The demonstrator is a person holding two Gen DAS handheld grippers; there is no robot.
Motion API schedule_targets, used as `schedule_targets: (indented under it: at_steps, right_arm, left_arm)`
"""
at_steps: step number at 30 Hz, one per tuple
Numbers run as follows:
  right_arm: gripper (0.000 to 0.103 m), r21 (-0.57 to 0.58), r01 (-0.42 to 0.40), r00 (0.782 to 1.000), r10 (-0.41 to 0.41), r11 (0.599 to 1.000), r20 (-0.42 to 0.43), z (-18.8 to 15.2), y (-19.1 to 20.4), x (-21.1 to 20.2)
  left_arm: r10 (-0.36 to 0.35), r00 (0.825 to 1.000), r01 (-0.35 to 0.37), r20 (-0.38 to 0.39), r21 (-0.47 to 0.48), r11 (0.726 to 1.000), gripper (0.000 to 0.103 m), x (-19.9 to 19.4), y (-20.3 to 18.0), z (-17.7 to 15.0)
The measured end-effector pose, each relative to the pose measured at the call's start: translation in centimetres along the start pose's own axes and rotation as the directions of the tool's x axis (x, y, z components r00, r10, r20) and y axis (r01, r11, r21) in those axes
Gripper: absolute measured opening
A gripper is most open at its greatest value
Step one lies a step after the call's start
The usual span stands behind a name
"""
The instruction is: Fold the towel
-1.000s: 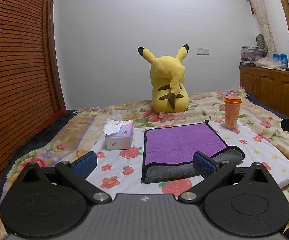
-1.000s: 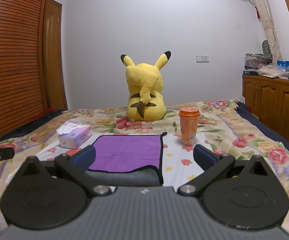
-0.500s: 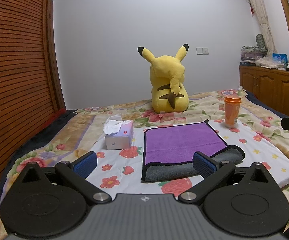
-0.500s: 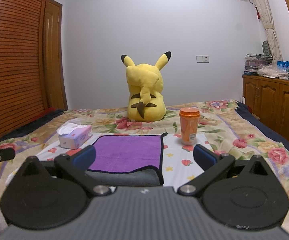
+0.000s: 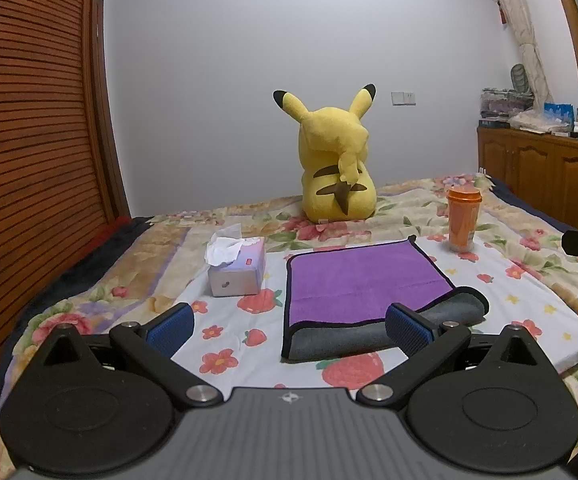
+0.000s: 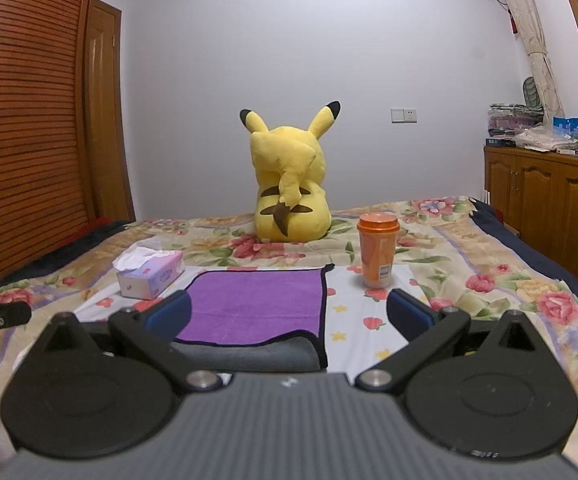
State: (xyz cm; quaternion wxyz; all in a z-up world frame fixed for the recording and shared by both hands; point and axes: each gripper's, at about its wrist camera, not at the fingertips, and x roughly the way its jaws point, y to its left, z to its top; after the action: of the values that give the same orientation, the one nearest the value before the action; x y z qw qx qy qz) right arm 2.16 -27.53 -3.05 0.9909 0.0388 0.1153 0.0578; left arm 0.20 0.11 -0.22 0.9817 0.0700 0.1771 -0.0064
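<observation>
Nothing has shifted over the last second: the towel (image 5: 363, 280) lies on the bed (image 5: 529, 292), near edge folded over, both the left claw (image 5: 287, 324) and right claw (image 6: 287, 312) spread apart, empty, suggesting a pause between folds.

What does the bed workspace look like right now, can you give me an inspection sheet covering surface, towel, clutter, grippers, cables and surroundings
Surface: floral bedspread, lying mostly flat.
Job's things: purple towel, folded, grey underside showing along the near edge; neither gripper touches it.
Clutter: tissue box left of the towel; orange cup standing upright to its right; yellow plush behind, facing the wall.
Grippers: left gripper open and empty; right gripper open and empty, both short of the towel's near edge.
Cables: nothing seen.
Surroundings: slatted wooden panel on the left; wooden cabinet on the right, its top crowded with items.
</observation>
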Motion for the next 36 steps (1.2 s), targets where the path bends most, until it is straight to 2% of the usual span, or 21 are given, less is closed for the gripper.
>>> schedule_targets:
  at_steps: [20,36]
  right_arm:
    - [0.103,0.008,-0.02,0.995,0.021,1.0,-0.094,0.2,-0.2,3.4]
    - [0.103,-0.06,-0.008,0.99,0.0,0.998,-0.141,0.4,-0.6,7.9]
  left_arm:
    - [-0.034,0.994,0.039,-0.103,0.049,0.998,0.103,4.4,-0.5,0.3]
    - [-0.069,0.986,0.08,-0.149,0.063,0.995,0.103,8.8,0.1,1.4]
